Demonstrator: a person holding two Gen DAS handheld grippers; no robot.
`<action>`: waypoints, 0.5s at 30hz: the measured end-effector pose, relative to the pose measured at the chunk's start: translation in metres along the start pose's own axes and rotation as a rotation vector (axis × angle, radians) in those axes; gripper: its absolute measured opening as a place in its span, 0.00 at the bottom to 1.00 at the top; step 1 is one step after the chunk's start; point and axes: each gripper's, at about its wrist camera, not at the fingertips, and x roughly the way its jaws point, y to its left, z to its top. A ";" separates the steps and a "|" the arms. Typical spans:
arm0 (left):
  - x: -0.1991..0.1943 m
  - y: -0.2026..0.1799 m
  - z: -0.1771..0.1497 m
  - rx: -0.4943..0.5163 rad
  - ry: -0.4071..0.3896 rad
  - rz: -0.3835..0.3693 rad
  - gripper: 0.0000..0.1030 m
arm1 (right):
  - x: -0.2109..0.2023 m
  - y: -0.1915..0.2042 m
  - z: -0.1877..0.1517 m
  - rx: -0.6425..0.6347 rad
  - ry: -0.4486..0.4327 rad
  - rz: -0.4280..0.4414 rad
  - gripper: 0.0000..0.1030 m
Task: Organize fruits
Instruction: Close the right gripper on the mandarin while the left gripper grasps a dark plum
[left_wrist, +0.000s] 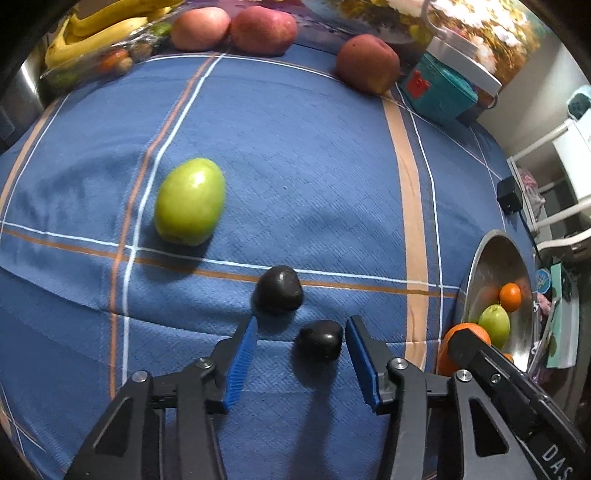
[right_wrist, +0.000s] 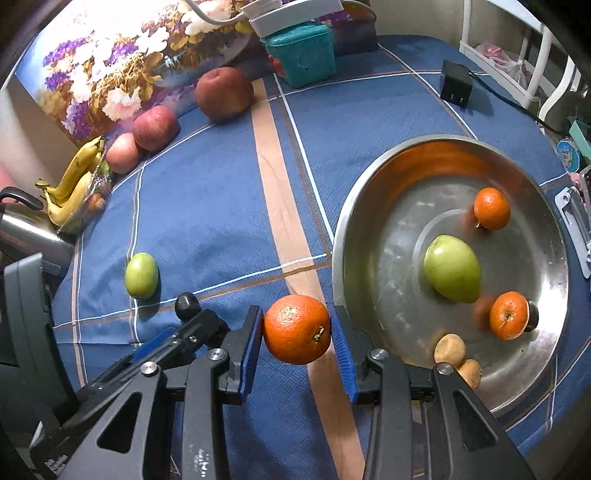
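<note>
The right tongs (right_wrist: 297, 328) grip an orange (right_wrist: 296, 329) beside the steel bowl (right_wrist: 369, 192); next, carry it over the rim. The left tongs (left_wrist: 301, 341), unclenched, straddle 1 dark fruit (left_wrist: 320, 339), untouched.

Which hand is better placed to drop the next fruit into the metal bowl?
Right. The right gripper already clamps an orange beside the bowl; the left gripper only straddles a dark fruit.

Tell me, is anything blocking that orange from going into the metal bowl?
Nothing visible does. The right gripper holds the orange just beside the bowl, whose near rim is clear; the fruits inside lie further in, leaving bare metal nearest the orange.
</note>
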 end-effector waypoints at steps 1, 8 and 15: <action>0.002 -0.002 0.001 0.008 0.001 0.004 0.49 | 0.000 -0.001 -0.002 0.000 -0.001 0.001 0.38; 0.012 -0.023 0.001 0.042 0.002 0.017 0.33 | -0.004 -0.005 -0.002 0.006 0.000 0.013 0.38; 0.009 -0.031 -0.004 0.064 -0.002 0.015 0.26 | -0.004 -0.007 -0.001 0.013 0.001 0.022 0.38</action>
